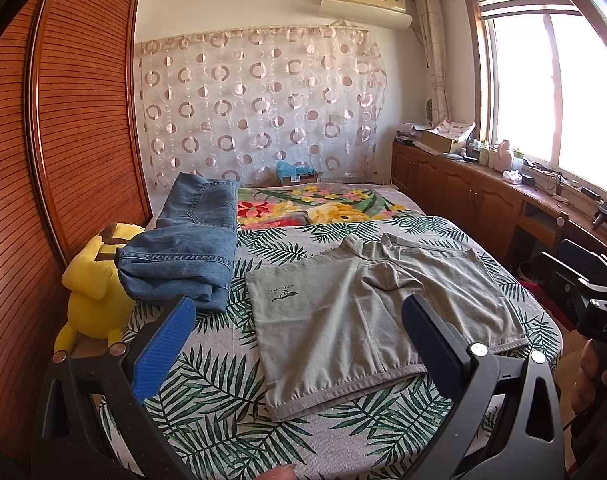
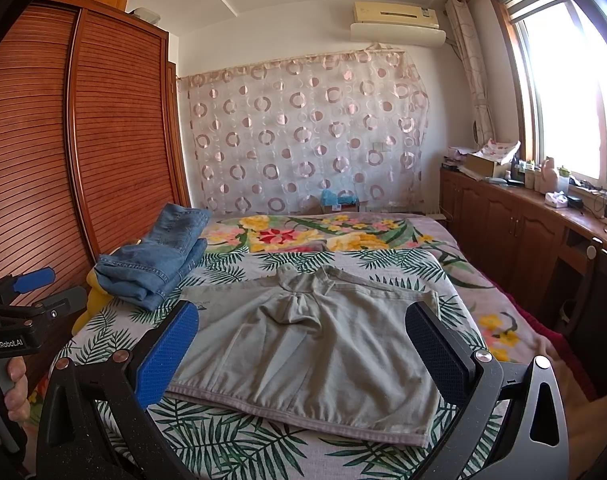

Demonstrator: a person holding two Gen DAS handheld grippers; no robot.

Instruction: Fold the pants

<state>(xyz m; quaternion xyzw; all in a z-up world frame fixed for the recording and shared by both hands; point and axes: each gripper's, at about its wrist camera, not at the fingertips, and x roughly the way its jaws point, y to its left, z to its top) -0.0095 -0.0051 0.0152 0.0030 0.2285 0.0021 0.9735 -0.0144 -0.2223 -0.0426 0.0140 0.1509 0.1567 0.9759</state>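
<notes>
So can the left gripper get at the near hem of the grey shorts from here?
Probably yes. The left gripper is open and holds nothing, and the grey shorts lie flat on the bed with nothing between. The folded jeans sit off to the side.

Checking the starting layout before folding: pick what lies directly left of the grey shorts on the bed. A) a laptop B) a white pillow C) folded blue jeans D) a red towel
C: folded blue jeans lie on the leaf-print bedspread just left of the flat grey shorts, next to a yellow plush toy.
</notes>
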